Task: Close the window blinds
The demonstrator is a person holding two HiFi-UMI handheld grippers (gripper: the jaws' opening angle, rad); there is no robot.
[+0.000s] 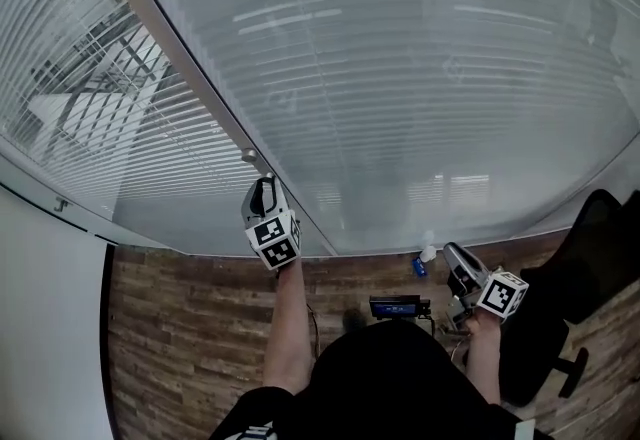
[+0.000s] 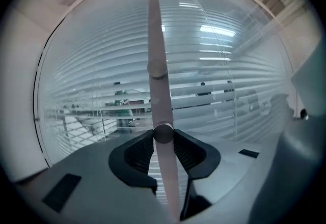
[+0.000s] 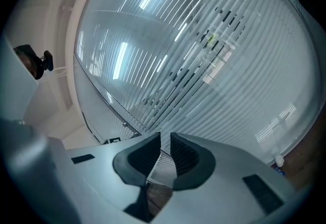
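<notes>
One thin wand (image 2: 155, 39) hangs just before the blinds (image 2: 239, 60), whose slats show dark gaps. My left tongs (image 2: 163, 134) pinch its collar with only the very tips, so a careless twist could roll it free or overturn the slats. My right tongs (image 3: 162, 139), right of the wand, stand barely parted and empty.

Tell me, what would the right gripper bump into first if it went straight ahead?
Most likely the glass, with the blinds right behind it. Nothing shows between the right gripper and the glass, though I can't tell how far off it is.
</notes>
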